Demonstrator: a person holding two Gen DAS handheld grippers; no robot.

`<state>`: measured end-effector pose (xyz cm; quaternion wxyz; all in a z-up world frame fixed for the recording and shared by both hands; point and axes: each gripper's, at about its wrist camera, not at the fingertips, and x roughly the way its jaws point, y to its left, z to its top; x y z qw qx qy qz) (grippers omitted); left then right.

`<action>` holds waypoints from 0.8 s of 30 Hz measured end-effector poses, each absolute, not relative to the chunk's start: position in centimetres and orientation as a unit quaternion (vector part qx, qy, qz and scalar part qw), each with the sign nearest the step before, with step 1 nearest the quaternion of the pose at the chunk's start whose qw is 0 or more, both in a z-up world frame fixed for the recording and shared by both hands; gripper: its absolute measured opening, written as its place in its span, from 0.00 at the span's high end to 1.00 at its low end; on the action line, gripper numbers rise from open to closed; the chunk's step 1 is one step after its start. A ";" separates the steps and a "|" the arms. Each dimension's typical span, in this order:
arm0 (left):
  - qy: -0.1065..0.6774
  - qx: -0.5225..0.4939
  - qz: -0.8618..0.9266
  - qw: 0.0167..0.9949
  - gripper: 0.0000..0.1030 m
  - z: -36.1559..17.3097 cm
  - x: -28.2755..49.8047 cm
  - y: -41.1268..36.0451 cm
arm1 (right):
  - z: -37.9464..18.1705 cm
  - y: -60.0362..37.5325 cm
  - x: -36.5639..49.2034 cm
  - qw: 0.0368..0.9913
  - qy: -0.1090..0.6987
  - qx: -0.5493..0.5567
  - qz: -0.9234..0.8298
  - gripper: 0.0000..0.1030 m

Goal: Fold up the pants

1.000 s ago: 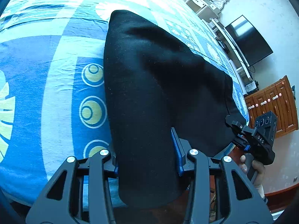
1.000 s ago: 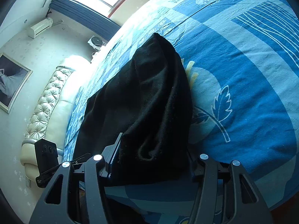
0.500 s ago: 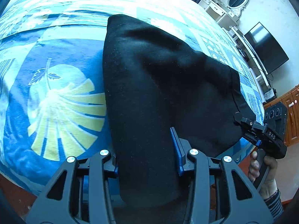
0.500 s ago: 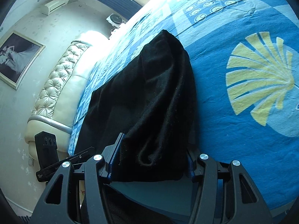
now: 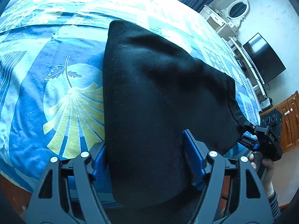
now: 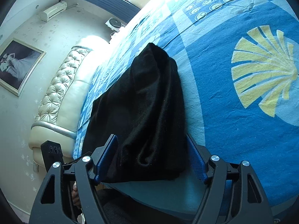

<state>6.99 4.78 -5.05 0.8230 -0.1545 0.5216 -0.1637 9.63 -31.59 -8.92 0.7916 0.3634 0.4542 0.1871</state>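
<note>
The black pants (image 5: 158, 93) lie stretched over the blue patterned bed, held up at the near edge by both grippers. My left gripper (image 5: 147, 156) is shut on one corner of the pants, the cloth bunched between its blue pads. My right gripper (image 6: 151, 158) is shut on the other corner of the pants (image 6: 145, 108). In the left wrist view the right gripper (image 5: 261, 136) shows at the far right, gripping the cloth edge. In the right wrist view the left gripper (image 6: 54, 155) shows at the lower left.
The blue bedspread (image 6: 243, 112) with yellow shell prints covers the bed. A padded cream headboard (image 6: 61, 85) stands at the left. A TV (image 5: 263, 59), white dresser with mirror (image 5: 231, 16) and wooden cabinet (image 5: 291, 119) line the wall beyond the bed.
Both grippers have moved with the pants across the bed, so other bedspread patterns now lie beside the cloth. Both stay shut on the pants.
</note>
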 end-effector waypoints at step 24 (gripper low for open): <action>0.528 -0.119 -0.163 0.825 0.57 -5.2 7.2 5.5 | -8.5 -27.2 11.4 0.801 0.483 0.299 0.188 0.51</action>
